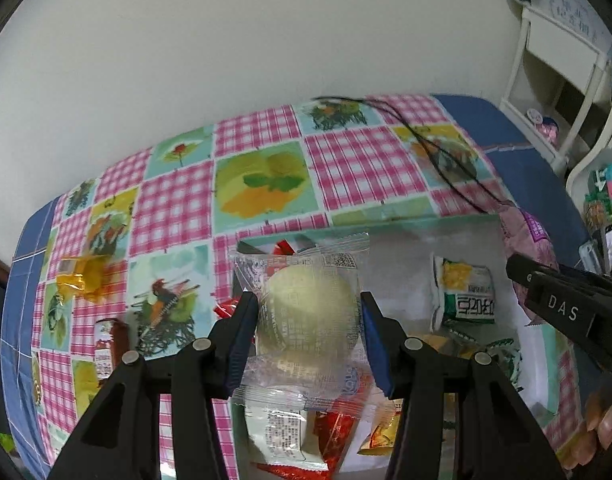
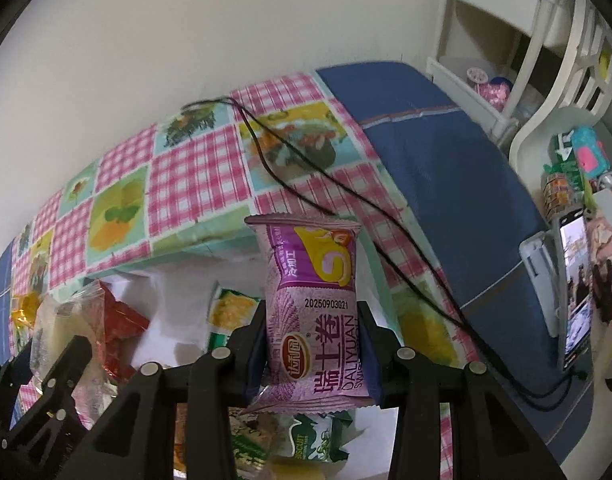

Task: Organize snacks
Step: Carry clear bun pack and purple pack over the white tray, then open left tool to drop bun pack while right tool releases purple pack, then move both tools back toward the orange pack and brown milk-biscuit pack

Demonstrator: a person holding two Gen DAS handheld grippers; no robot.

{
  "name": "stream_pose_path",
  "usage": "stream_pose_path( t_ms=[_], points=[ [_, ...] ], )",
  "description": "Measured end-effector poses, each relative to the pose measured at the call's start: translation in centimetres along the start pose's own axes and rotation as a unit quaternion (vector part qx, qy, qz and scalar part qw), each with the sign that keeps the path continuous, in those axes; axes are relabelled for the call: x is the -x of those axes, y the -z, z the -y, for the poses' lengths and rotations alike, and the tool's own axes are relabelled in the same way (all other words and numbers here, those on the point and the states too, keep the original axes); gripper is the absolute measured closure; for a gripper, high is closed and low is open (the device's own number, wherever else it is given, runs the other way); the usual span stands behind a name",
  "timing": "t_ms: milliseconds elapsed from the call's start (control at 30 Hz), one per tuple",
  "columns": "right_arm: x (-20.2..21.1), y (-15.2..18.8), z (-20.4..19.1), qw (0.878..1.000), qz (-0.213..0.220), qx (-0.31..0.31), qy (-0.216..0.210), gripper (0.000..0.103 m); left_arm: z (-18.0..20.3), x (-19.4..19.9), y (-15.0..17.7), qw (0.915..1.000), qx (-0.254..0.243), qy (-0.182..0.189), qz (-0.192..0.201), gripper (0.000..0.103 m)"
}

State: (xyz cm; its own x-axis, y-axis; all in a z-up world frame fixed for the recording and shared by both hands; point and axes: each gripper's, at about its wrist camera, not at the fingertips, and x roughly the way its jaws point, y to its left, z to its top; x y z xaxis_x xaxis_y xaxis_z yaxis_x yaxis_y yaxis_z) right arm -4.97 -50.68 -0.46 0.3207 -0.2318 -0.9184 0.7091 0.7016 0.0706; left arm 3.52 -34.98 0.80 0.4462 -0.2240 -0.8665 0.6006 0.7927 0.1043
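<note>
My left gripper (image 1: 309, 340) is shut on a clear-wrapped pale round cake (image 1: 310, 304), held above a white box (image 1: 402, 264) that holds several snack packets. My right gripper (image 2: 310, 344) is shut on a purple swiss roll packet (image 2: 312, 308), upright over the same box (image 2: 173, 280). In the left wrist view the right gripper's black body (image 1: 566, 308) and part of its purple packet (image 1: 530, 248) show at the right. In the right wrist view the left gripper's body (image 2: 53, 392) and its cake (image 2: 61, 328) show at the lower left. A green-and-yellow packet (image 1: 464, 292) lies in the box.
The table carries a pink checked cloth with flower squares (image 1: 257, 184) over blue fabric (image 2: 446, 168). A yellow candy (image 1: 83, 278) and a brown-red packet (image 1: 109, 348) lie left of the box. A black cable (image 2: 346, 196) crosses the cloth. White shelves (image 1: 554, 64) and a phone (image 2: 576, 292) stand right.
</note>
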Motion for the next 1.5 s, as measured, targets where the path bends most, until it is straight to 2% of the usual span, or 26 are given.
stream_pose_path(
  t_ms=[200,400,500,533,567,700,767,1033,1200,1233,1333,1433,1500],
  points=[
    [-2.4,0.9,0.2,1.0,-0.03,-0.004,0.005,0.06,0.6,-2.0,0.6,0.9997,-0.009,0.001,-0.021,0.052],
    [-2.6,1.1,0.5,0.999,-0.032,-0.01,0.014,0.059,0.8,-2.0,0.7,0.9997,-0.01,0.008,-0.021,0.052],
    [-2.7,1.0,0.7,0.999,-0.035,-0.014,0.014,0.049,0.8,-1.7,0.5,0.9997,-0.011,0.009,-0.018,0.051],
    [-2.5,0.9,0.7,0.999,-0.033,-0.016,0.013,0.039,0.7,-1.6,0.4,0.9997,-0.011,0.01,-0.018,0.047],
    [-2.4,0.8,0.7,0.999,-0.03,-0.017,0.013,0.037,0.6,-1.5,0.4,0.9997,-0.009,0.012,-0.019,0.044],
    [-0.5,0.0,0.3,1.0,-0.007,-0.013,0.01,0.037,-0.1,0.2,-0.4,0.9999,-0.004,0.011,-0.006,0.04],
    [0.9,-0.4,-0.1,1.0,0.009,-0.009,0.001,0.037,-0.8,1.2,-0.9,1.0,0.002,0.006,0.003,0.035],
    [5.8,-1.4,-2.9,0.998,0.061,0.031,-0.015,0.037,-4.7,3.7,-1.8,0.9986,0.046,-0.013,0.024,0.034],
    [6.2,-1.3,-4.2,0.997,0.064,0.045,-0.024,0.037,-6.9,3.9,-1.8,0.9969,0.072,-0.022,0.022,0.034],
    [6.0,-1.3,-4.6,0.997,0.062,0.048,-0.027,0.037,-7.2,3.9,-1.8,0.9965,0.077,-0.024,0.021,0.033],
    [5.5,-1.0,-5.7,0.996,0.052,0.061,-0.029,0.037,-8.2,3.7,-1.7,0.9942,0.099,-0.038,0.017,0.012],
    [4.9,-0.7,-6.8,0.996,0.045,0.069,-0.035,0.036,-8.9,3.4,-1.6,0.9925,0.11,-0.052,0.013,0.011],
    [4.7,-0.5,-7.9,0.995,0.043,0.075,-0.044,0.031,-9.4,3.2,-1.5,0.9916,0.112,-0.064,0.01,0.006]
  ],
)
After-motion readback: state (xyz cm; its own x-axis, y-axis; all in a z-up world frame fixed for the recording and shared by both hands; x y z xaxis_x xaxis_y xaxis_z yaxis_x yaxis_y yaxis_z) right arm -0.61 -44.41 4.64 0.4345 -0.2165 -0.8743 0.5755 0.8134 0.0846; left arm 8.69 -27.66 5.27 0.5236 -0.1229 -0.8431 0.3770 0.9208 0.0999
